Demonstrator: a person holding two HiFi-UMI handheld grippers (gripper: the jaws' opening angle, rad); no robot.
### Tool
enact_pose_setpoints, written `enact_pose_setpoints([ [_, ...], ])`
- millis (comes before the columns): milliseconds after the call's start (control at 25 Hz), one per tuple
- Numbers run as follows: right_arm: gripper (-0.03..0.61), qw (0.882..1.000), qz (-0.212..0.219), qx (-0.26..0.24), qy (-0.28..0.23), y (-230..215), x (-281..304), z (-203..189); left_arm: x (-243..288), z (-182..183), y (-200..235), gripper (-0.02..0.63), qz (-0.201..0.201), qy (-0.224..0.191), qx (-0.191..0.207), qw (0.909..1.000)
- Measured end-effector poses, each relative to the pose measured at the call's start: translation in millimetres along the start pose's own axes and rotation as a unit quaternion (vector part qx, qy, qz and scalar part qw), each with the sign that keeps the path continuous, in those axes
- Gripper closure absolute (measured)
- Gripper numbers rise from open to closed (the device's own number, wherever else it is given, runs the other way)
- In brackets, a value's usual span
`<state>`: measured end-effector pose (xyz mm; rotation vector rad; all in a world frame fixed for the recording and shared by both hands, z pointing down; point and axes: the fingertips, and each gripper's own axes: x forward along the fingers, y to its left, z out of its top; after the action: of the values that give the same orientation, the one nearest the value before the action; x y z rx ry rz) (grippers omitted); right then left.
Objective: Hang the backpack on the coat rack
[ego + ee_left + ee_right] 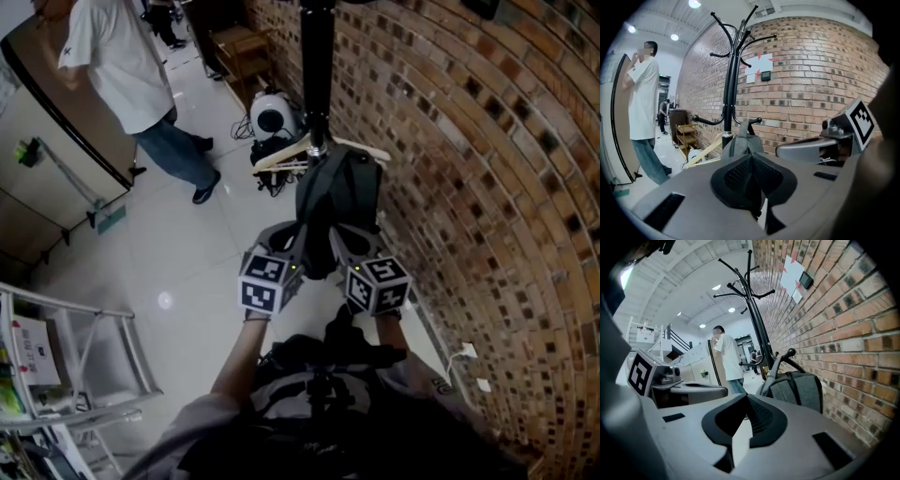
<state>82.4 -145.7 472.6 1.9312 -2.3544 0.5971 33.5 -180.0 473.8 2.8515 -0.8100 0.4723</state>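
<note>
Brick wall flanks the backpack, open floor opposite; left gripper and right gripper jaws closed, empty.

The right gripper has its jaws pressed together with nothing between them. Just ahead and a bit to the right, a gray backpack hangs by its top strap on a low hook of the black coat rack. A brick wall runs along the right. Far ahead stands a person in a white shirt.

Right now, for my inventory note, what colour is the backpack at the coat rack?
The backpack is dark grey; the right gripper view shows it best.
</note>
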Motion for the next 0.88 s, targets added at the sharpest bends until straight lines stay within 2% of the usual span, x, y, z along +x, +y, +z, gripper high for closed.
enact_pose_setpoints([
  [480, 0.569, 0.999, -0.034, 0.008, -0.002, 9, -23, -16, -12, -22, -27, 0.612, -0.041, 0.011, -0.006, 0.9991],
  [880, 0.569, 0.999, -0.032, 0.001, 0.0, 13, -20, -19, -10, -25, -30, 0.612, -0.049, 0.007, -0.009, 0.9987],
])
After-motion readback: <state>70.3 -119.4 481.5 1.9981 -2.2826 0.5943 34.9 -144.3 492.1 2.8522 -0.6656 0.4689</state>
